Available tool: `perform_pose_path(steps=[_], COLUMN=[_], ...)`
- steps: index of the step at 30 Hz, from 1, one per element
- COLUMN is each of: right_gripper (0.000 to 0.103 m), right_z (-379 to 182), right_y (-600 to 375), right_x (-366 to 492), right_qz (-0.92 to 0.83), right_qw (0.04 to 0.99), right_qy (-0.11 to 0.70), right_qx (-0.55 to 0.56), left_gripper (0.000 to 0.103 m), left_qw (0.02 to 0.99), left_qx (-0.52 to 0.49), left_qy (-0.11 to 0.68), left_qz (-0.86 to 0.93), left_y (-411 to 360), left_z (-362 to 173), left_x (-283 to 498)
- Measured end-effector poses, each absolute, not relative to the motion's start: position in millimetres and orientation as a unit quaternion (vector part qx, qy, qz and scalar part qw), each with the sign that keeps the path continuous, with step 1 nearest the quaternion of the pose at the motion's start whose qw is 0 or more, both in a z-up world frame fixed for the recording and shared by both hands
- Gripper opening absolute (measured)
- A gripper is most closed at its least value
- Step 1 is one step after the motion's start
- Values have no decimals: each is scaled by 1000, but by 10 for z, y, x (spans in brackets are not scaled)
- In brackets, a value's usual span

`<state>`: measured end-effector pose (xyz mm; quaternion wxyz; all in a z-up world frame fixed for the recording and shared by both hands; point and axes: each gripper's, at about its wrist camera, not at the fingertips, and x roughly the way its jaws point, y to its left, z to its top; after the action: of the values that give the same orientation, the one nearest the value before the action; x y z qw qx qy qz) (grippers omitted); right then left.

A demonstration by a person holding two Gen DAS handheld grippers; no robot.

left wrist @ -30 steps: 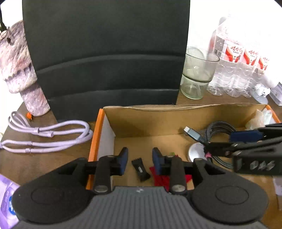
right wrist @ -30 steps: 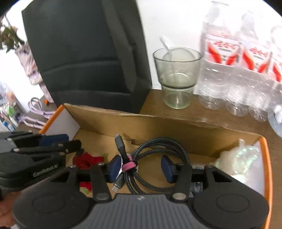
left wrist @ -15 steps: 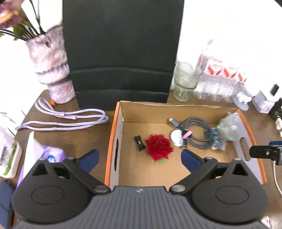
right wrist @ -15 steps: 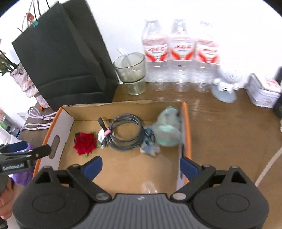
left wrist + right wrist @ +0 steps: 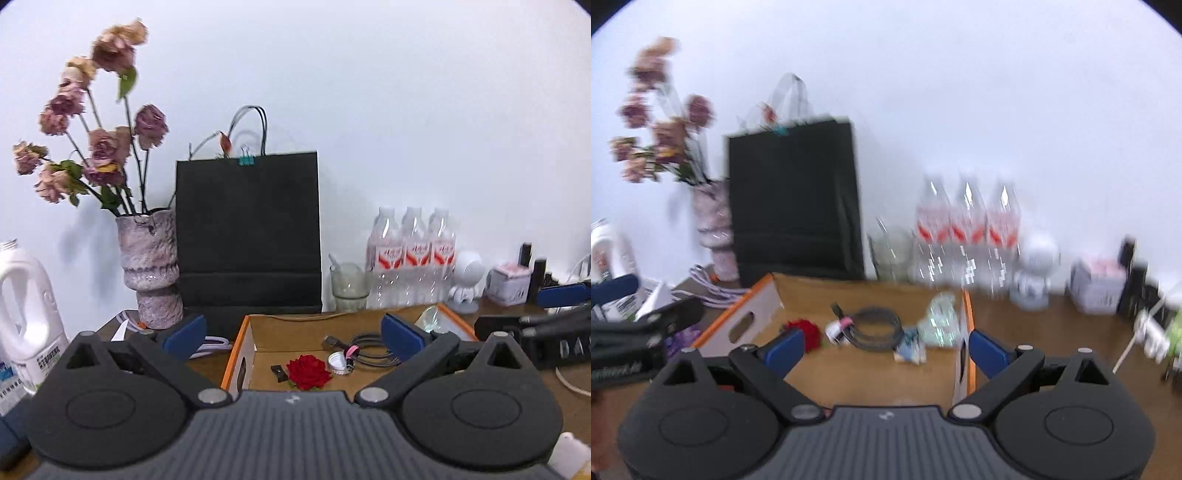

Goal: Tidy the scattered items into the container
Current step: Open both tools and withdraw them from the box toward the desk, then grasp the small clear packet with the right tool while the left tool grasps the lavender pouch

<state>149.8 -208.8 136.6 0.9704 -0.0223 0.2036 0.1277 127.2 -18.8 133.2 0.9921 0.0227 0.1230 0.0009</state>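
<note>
Both grippers spread wide, nothing held.
Left gripper, right gripper; box lower centre w/ rose, cable.

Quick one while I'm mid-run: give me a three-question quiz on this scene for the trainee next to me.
1. True or false: the red rose lies inside the box.
2. Which lies in the box beside the white cap? A) coiled cable B) glass cup C) vase
3. Fill in: both the left gripper and the right gripper are ____, with nothing between the jaws.

Key: 1 true; 2 A; 3 open
</note>
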Motion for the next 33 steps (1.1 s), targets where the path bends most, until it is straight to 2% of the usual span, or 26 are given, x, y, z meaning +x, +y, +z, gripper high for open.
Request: perform_pose_path(steps=[1,7,14,17,20,22,27,33], right_gripper=[100,101,101,99,90,78,61,60], right_z=[1365,1320,1127,881,614,473,184,115], right_y=[-2076,-2057,-2146,-2217,-2168,-2131,-2158,-2219], right_x=[1400,941,233,-151,-388,-470,-300,-48], right_qz=[134,142,135,152,178,168,138,87], right_qw=[973,982,982,975,960,957,940,945], right_qy=[186,115,132,155,207,234,310,315], right_qx=[-29,-48,-7,57,65,34,43,12], left_gripper=[103,103,103,103,102,101,95,88], left_qw=[993,995,995,992,986,981,972,955], left_qx=[23,47,28,25,31,34,22,9], left_qy=[119,90,98,120,166,189,223,283], left_qz=[3,0,11,12,7,-4,-63,-90], left_y=[-191,-218,-268,-369,-375,-361,-446,-557], left_z=[1333,1236,842,585,428,391,355,270], left_x=[1213,804,-2,-280,-350,-304,69,584])
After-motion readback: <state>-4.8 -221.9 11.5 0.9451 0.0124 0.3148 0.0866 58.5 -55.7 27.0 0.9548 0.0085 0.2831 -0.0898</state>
